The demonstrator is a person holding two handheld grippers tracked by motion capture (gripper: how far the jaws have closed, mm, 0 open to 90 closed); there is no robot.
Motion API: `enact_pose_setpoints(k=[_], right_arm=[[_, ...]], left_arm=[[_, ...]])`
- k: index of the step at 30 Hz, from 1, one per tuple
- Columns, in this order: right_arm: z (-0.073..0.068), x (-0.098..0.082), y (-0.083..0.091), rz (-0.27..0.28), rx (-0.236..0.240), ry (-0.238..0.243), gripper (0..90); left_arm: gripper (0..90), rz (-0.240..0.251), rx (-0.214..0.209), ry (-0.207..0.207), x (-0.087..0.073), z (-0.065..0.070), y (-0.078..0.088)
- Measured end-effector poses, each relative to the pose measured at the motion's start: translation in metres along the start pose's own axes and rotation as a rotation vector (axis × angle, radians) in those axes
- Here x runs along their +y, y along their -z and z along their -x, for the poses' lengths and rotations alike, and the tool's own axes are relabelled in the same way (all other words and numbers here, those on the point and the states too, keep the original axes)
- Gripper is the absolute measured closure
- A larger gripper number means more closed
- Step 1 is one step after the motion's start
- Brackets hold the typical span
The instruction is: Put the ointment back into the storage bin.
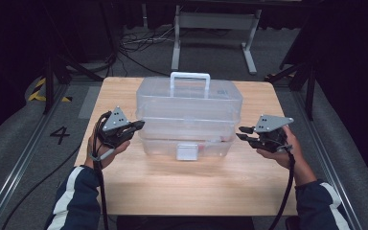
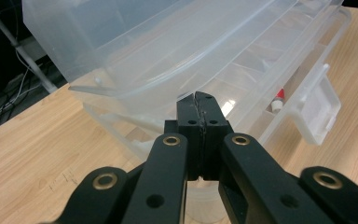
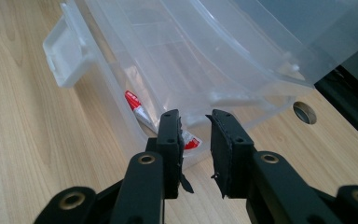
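Black jaws of the left gripper are pressed flat together with nothing between them, their tips resting just at the left end wall of the clear plastic toolbox, below the rim of its upper tier. Closed like this they read as a blunt pusher or a brace, probably placed to steady that end or to nudge under the overhanging rim rather than to pinch anything.

At the opposite end of the toolbox, the right gripper has its jaws parted by a narrow gap, empty, aimed at the lower tier's corner near the rim; the pads do not press on the plastic. That small opening looks suited to taking hold of a thin wall or lip.

From above, the toolbox sits at the middle of the wooden table, the left gripper and right gripper flanking its two short ends, both pointing inward. Its white handle stands upright on top, and the front latch hangs on the near side. Inside the lower tier, beside the right end, lies a small red-and-white tube. Such a symmetric stance suggests a two-handed lift or opening of the tiers.
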State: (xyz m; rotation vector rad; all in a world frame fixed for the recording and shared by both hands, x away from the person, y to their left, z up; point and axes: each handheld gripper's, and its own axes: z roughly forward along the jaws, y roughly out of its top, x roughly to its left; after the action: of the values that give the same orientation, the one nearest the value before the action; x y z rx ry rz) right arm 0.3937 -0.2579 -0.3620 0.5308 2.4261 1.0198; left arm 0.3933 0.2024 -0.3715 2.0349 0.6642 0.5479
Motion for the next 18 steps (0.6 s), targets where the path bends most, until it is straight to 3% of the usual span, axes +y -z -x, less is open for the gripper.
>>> enact_pose_setpoints(k=[18], right_arm=[[-0.002,-0.010,-0.006,-0.017,0.012,-0.013,69.1]], left_arm=[[90.0,-0.047,0.001,-0.004,-0.016,0.001,-0.002]])
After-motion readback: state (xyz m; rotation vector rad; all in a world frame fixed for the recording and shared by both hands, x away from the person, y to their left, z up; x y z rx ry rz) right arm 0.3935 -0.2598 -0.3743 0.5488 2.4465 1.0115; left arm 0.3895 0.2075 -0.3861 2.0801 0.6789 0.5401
